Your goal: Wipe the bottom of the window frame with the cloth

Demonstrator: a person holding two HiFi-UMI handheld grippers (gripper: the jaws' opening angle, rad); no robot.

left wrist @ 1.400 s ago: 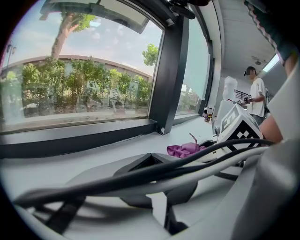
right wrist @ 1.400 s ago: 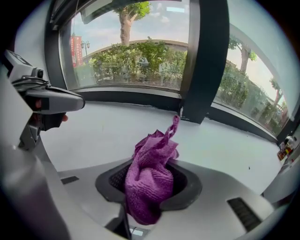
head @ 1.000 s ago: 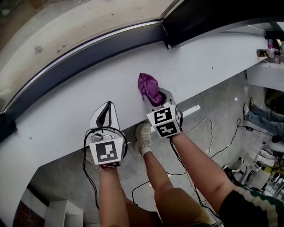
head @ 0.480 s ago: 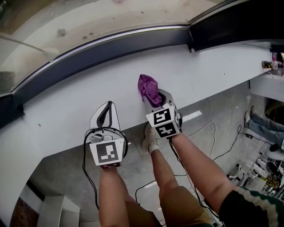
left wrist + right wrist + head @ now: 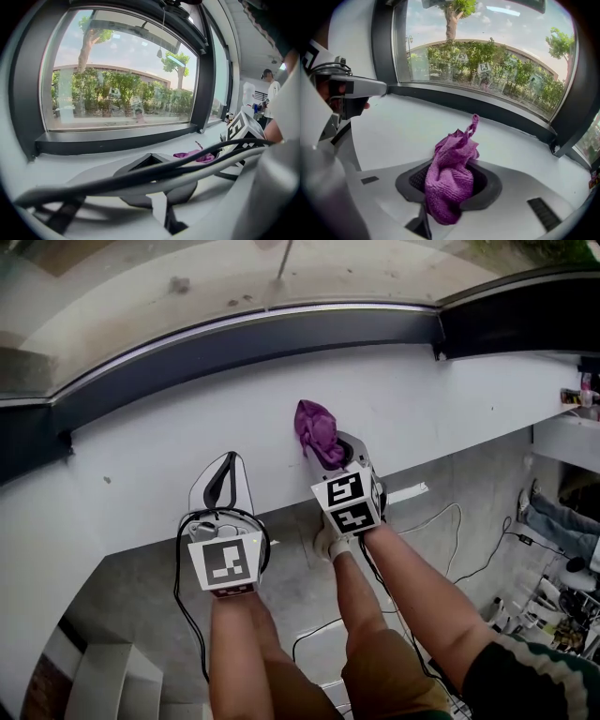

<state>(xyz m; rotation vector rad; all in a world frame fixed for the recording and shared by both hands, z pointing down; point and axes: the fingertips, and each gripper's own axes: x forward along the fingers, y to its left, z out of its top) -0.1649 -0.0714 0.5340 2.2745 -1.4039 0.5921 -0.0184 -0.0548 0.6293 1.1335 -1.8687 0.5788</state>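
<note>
With your right gripper (image 5: 337, 448) clenched on the bunched cloth (image 5: 317, 430) above the sill (image 5: 141, 465), short of the window frame (image 5: 262, 341), and left gripper (image 5: 228, 465) closed empty, hard rubbing could tug it free.

cloth (image 5: 449, 178): purple, nubbly looped weave, soft and matt.
my right gripper (image 5: 450, 185) and left gripper (image 5: 157, 190): smooth pale grey plastic shells, dull sheen; dark ribbed pads on the right.
sill (image 5: 169, 456): white, smooth, matt.
window frame (image 5: 234, 345): dark, smooth, satin.
glass (image 5: 141, 287): glossy, with specks towards the top of the head view.
cables (image 5: 117, 180): smooth black and grey sheathing.
</note>
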